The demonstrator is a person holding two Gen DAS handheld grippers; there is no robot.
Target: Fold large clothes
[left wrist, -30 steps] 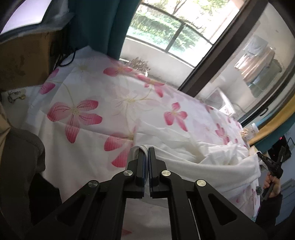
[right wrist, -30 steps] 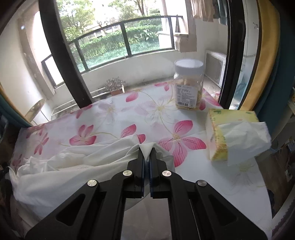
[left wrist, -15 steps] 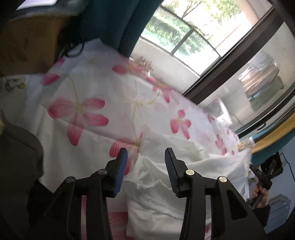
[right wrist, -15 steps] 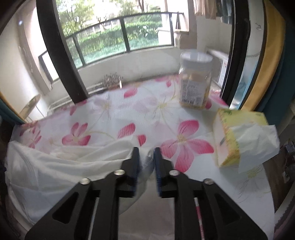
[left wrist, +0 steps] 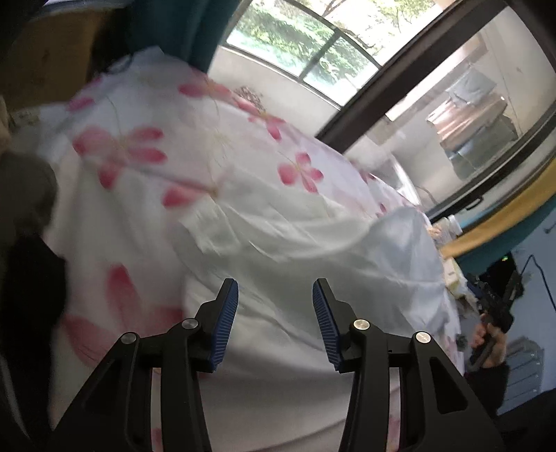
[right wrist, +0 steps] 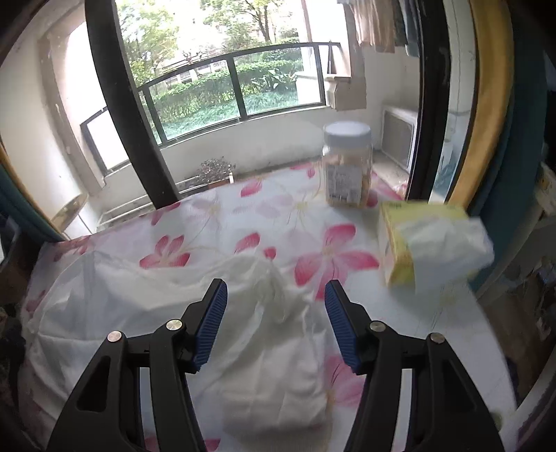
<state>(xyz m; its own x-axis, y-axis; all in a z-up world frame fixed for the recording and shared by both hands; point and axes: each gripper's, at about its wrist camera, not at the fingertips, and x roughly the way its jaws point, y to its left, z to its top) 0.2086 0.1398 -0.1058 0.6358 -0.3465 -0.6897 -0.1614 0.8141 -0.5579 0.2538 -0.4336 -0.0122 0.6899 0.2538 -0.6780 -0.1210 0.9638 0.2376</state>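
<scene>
A white garment [left wrist: 312, 264] lies loosely folded on a table covered by a white cloth with pink flowers [left wrist: 146, 163]. My left gripper [left wrist: 275, 325] is open and empty, just above the garment's near left part. In the right wrist view the garment [right wrist: 146, 306] spreads left and under my right gripper [right wrist: 276, 325], which is open and empty over its rumpled right end. The right gripper [left wrist: 493, 313] also shows at the far right of the left wrist view, in a hand.
A clear jar with a white lid [right wrist: 347, 167] stands at the back right of the table. A yellow tissue box [right wrist: 427, 243] sits at the right edge. A window and balcony rail [right wrist: 243, 87] lie behind. A teal curtain [left wrist: 166, 31] hangs at the left.
Both grippers were shut on the garment's edge one second ago. Both have opened and let it go; the garment now lies loose on the table. The left view is blurred from motion.
</scene>
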